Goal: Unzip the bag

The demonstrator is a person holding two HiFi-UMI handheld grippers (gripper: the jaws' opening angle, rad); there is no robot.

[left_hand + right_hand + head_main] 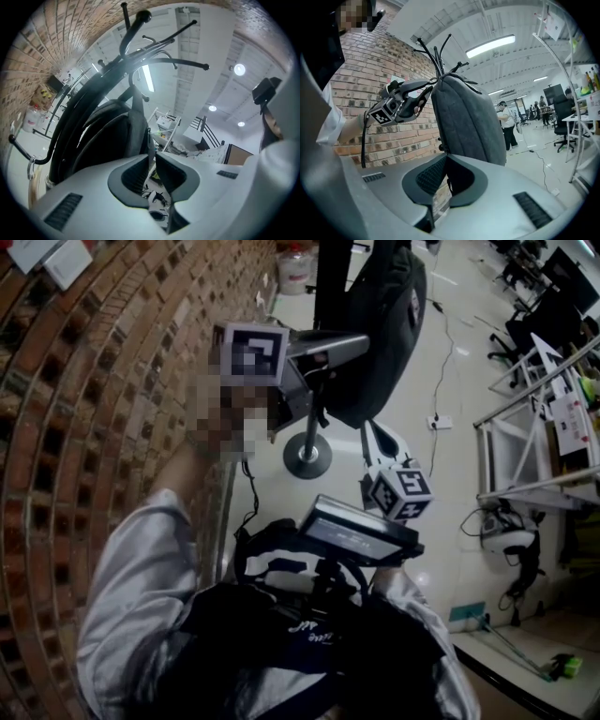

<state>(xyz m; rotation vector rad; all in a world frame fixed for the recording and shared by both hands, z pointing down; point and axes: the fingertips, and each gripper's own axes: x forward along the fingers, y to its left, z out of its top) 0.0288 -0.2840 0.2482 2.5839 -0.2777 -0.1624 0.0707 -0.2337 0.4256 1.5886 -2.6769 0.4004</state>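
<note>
**Bag on stand, 2 claws at work.** The dark grey bag [380, 334] hangs from a black coat stand [307, 457] beside a brick wall [112, 381].

- **Left claw:** The left claw [359, 339] points roughly level at the bag's upper side. In the left gripper view its tips [151, 154] are nearly together. A thin strip of the bag [108, 136] runs down between them, so it appears to pinch that strip. The rest of the bag lies ahead of this claw and to its left, and the stand's hooks [136, 28] are above it.
- **Right claw:** The right claw [373, 432] is lower, just under the bag's bottom end. In the right gripper view its tips [446, 157] meet with nothing seen between them. The bag [468, 122] rises directly ahead of and above them. The left claw [427, 91] touches the bag's upper edge further up, to the left.
- **Markings:** Each claw carries 1 cube with black-and-white square markers [255, 352] [400, 493]. White script on dark fabric at the person's chest [309, 638] is too blurred to read.
- **Background:** A person [505, 124] stands well beyond the bag.
</note>
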